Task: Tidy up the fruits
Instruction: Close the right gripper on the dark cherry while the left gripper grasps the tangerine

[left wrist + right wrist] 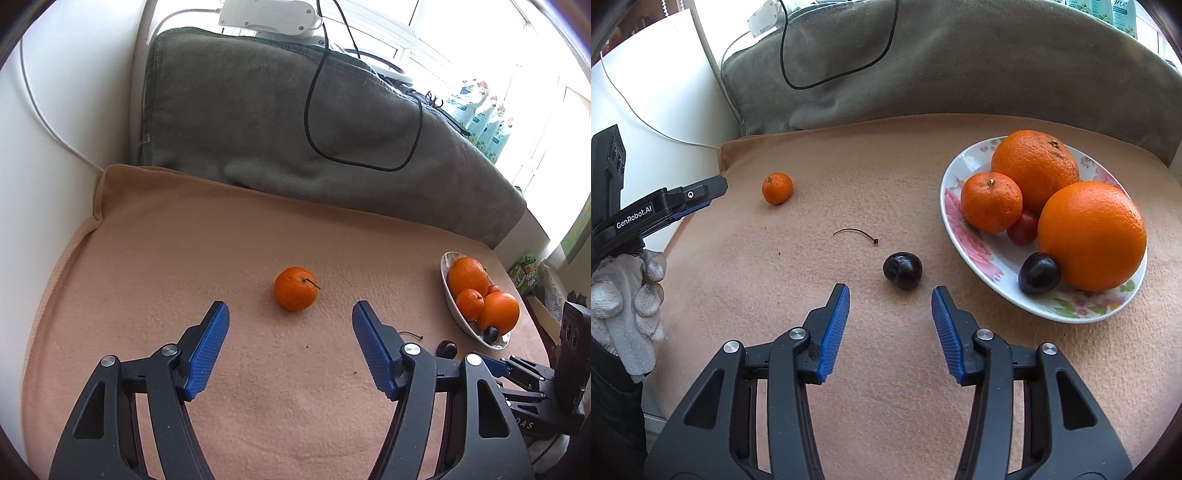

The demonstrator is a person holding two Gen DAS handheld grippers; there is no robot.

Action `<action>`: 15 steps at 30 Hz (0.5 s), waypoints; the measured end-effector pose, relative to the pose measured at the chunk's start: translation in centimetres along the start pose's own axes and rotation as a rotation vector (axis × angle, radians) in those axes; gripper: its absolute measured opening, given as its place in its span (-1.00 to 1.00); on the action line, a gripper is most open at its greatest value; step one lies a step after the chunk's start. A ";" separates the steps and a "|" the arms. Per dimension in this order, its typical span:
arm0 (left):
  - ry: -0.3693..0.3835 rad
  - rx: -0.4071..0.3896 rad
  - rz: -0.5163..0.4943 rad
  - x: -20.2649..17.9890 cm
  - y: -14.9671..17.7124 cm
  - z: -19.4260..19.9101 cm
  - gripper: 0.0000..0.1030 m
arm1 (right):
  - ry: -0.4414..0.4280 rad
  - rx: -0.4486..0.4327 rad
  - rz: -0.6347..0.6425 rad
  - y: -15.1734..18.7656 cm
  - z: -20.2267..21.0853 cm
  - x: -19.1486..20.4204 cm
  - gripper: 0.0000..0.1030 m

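Left wrist view showed the left gripper point(290, 315) with its blue-padded jaws spread apart and nothing between them, hovering over a peach-coloured cloth point(147, 258) just short of a small mandarin point(295, 288). That mandarin lay alone near the middle of the cloth, bright orange with a pebbled skin and a thin dark stem stub pointing to the right. In the right wrist view the right gripper point(890, 295) also had its jaws parted with empty space between the pads, and a dark cherry point(902, 270) sat on the cloth just beyond the fingertips, untouched; it was glossy, almost black, with a dimple facing the camera and no stem. A detached curved stem point(855, 234) lay on the cloth a little beyond the cherry. To the right stood a white plate with a pink floral pattern point(964, 218), holding two large oranges point(1093, 236), a second mandarin point(991, 202), a red cherry point(1023, 229) tucked between them, and another dark cherry point(1039, 273) against the nearer orange. A white-gloved hand point(628, 295) gripped the left tool at the left edge. A grey folded blanket point(960, 66) with a black cable point(812, 79) lay behind the cloth
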State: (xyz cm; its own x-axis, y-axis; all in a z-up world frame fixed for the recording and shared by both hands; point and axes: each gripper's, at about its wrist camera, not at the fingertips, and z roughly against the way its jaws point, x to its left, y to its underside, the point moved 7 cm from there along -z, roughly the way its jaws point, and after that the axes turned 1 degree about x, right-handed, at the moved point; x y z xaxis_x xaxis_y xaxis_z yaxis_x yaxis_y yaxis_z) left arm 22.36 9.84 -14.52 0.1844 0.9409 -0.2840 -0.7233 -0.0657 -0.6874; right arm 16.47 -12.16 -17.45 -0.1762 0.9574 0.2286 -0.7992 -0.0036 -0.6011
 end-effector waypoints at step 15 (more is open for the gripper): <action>-0.016 0.067 -0.033 -0.8 -0.4 -4.4 0.29 | 0.008 0.009 -0.006 -0.9 -2.0 0.1 -0.18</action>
State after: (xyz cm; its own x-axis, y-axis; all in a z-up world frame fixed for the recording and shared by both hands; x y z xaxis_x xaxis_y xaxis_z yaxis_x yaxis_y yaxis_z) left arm 25.45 7.67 -16.96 0.1982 0.9476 -0.2506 -0.7602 -0.0128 -0.6495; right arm 18.35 -11.49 -18.45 -0.1666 0.9598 0.2258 -0.8053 -0.0003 -0.5929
